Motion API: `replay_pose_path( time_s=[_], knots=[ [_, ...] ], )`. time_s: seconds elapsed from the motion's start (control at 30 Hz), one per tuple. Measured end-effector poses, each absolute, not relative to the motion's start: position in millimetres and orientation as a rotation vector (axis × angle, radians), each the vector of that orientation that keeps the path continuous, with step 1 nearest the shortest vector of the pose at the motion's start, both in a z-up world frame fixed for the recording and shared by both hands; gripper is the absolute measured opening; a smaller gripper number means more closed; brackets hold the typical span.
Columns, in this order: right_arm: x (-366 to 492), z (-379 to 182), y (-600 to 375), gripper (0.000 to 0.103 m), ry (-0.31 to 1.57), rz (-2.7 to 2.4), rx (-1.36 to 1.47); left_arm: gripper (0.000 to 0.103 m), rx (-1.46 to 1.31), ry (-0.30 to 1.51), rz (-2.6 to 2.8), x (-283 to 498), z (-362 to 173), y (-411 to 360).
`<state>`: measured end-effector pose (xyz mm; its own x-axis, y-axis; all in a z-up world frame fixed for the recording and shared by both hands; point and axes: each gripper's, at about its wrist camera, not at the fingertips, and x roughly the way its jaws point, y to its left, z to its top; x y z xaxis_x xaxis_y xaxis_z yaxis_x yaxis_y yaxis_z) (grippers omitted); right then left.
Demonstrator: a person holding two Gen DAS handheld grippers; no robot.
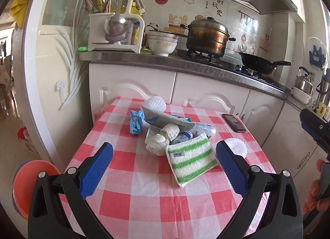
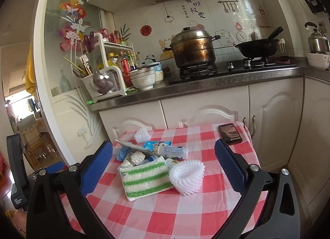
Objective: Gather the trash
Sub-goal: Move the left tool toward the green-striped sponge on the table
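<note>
Trash heaped mid-tabletop, both claws wide

Trash pile sits on the checked tabletop. Green-striped sponge cloth lies at its near edge, white foam net touching it; phone well apart. Left claw and right claw hover released, empty.

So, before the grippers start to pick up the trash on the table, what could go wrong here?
1. The phone lies near the table's far right corner; a sweeping right gripper could knock it off or take it for trash.
2. The trash pile is loosely stacked; pulling the striped cloth may scatter the rest.
3. The white foam net looks light and soft, so it might slip out of the gripper.
</note>
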<state>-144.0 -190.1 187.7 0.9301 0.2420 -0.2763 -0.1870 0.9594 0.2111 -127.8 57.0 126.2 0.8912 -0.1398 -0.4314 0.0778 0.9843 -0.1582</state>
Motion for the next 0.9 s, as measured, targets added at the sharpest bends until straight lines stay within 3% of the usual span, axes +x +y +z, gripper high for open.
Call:
replay_pose_path(
  time_s=[0.43,0.9],
  knots=[
    [-160.2,189.8,-197.7,0.100,0.306,0.193,0.212,0.098,-0.119,0.418,-0.113,-143.2,137.4,60.4],
    [-132.8,143.9,-221.3,0.100,0.361,0.232,0.334,0.098,-0.123,0.569,-0.213,-119.8,95.7,51.4]
  ],
)
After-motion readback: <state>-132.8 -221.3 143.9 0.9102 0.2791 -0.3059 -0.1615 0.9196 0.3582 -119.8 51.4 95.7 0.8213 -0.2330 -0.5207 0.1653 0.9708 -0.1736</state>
